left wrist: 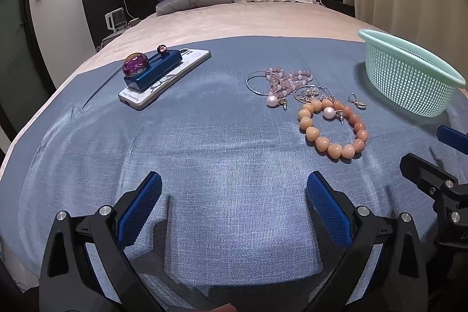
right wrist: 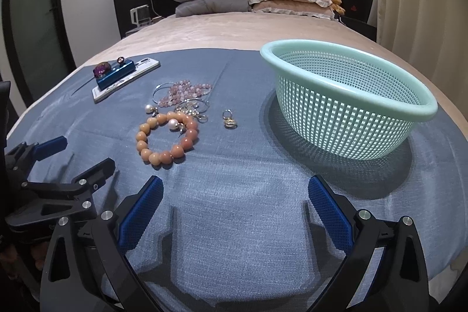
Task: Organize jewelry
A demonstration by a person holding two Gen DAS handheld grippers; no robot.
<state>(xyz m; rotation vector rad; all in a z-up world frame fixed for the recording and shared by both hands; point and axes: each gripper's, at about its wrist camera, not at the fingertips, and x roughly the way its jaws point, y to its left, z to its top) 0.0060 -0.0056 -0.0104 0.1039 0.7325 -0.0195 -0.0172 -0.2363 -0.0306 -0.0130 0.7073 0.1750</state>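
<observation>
left gripper [left wrist: 234,212]: fingers spread wide, holding nothing — parked low over the cloth
right gripper [right wrist: 235,214]: same, gaping and empty
jewelry [right wrist: 172,119]: heaped left of the basket [right wrist: 351,84], which looks empty — probably the drop-off

A mint-green lattice basket [right wrist: 348,107], a peach-orange bead bracelet [right wrist: 166,138] and a pale pink bead strand [right wrist: 184,91] lie on a blue woven cloth [right wrist: 234,209] over a beige bed [right wrist: 234,28]; black-framed fingers [right wrist: 140,212] carry blue textured pads.

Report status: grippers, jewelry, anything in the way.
Left gripper open, right gripper open, both empty. Jewelry loose on blue cloth, basket empty beside it. Nothing in the way.
</observation>
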